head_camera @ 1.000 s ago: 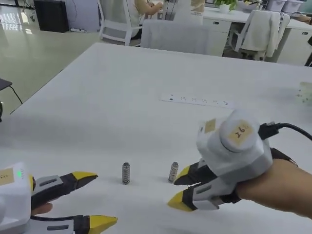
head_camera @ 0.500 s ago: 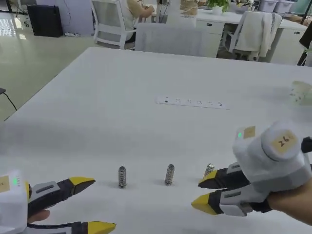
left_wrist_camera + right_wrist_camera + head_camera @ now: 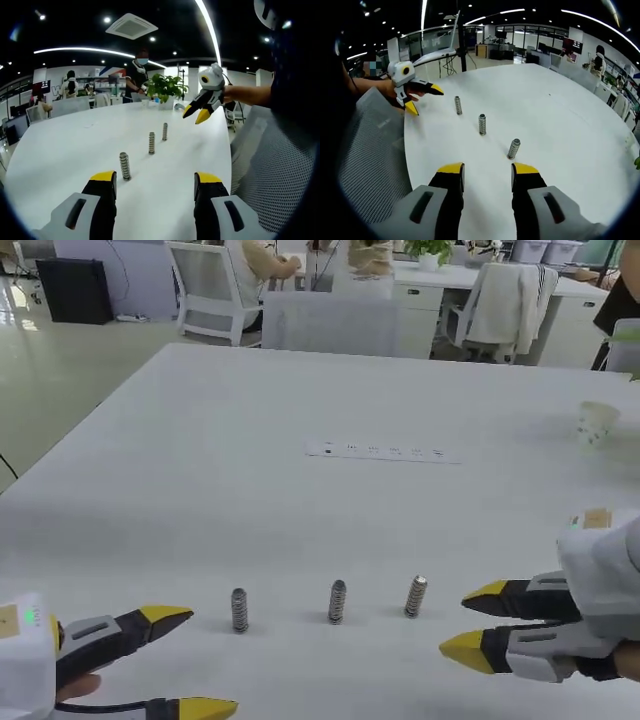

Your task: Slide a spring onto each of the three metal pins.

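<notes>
Three short metal pins stand in a row on the white table (image 3: 300,400), each with a spring around it: the left spring (image 3: 239,610), the middle spring (image 3: 337,601) and the right spring (image 3: 416,596), which leans a little. My left gripper (image 3: 190,661) rests open at the lower left, left of the row, with nothing between its yellow tips. My right gripper (image 3: 480,620) hovers open just right of the leaning spring and holds nothing. The same row appears in the left gripper view (image 3: 125,165) and in the right gripper view (image 3: 513,148).
A white power strip (image 3: 382,451) lies flat at mid-table. A paper cup (image 3: 597,422) stands near the far right edge. Chairs (image 3: 330,322), desks and seated people are beyond the table's far edge.
My right gripper has drawn back to the right, away from the row, and the third spring now stands free on its pin. The head camera has shifted as well.
</notes>
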### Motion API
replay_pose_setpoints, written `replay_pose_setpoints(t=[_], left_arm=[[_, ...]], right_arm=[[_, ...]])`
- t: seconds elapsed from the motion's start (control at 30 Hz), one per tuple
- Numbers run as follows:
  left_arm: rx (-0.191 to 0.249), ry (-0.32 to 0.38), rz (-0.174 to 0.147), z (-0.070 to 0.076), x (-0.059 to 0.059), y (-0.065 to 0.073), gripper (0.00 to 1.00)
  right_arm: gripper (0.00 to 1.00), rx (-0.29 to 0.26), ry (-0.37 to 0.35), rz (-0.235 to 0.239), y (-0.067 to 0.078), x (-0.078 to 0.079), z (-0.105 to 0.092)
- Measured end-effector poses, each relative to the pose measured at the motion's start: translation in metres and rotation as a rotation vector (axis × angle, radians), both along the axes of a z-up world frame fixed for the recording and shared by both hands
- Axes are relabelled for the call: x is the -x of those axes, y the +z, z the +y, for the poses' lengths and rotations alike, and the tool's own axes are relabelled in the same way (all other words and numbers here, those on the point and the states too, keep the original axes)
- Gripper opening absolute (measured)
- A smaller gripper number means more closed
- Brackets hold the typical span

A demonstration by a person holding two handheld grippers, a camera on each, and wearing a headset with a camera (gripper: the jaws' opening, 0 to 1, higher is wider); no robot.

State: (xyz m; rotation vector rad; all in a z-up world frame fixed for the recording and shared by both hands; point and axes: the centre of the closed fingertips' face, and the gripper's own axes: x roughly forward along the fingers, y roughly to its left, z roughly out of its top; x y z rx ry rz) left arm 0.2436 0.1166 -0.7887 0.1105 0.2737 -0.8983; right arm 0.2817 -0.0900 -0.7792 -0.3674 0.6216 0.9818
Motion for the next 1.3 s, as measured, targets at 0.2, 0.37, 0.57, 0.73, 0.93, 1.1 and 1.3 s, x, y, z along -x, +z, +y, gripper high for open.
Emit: replay_pose_setpoints(t=[0.2,0.37,0.57,0.73,0.93,1.1,1.3], left_arm=[[-0.003,-0.002,0.003,0.000,0.000,0.000,0.58],[0.000,0.004,0.008,0.001,-0.001,-0.001,0.59],[0.005,0.008,0.012,-0.001,0.000,-0.001,0.59],[0.006,0.014,0.015,0.000,0.001,-0.002,0.60],[0.015,0.031,0.023,0.001,0.000,-0.003,0.65],[0.022,0.042,0.024,0.002,-0.001,-0.003,0.66],[0.025,0.054,0.022,0.003,-0.003,-0.003,0.71]], right_arm=[[0.42,-0.033,-0.018,-0.012,-0.002,-0.001,-0.010],[0.48,-0.090,-0.007,-0.039,0.000,0.000,-0.012],[0.54,-0.122,0.009,-0.069,-0.003,0.002,-0.013],[0.64,-0.149,0.001,-0.078,-0.007,0.000,-0.013],[0.74,-0.161,0.006,-0.089,-0.013,0.002,-0.011],[0.75,-0.158,0.012,-0.086,-0.016,0.002,-0.008],[0.77,-0.169,0.016,-0.091,-0.012,0.001,-0.005]])
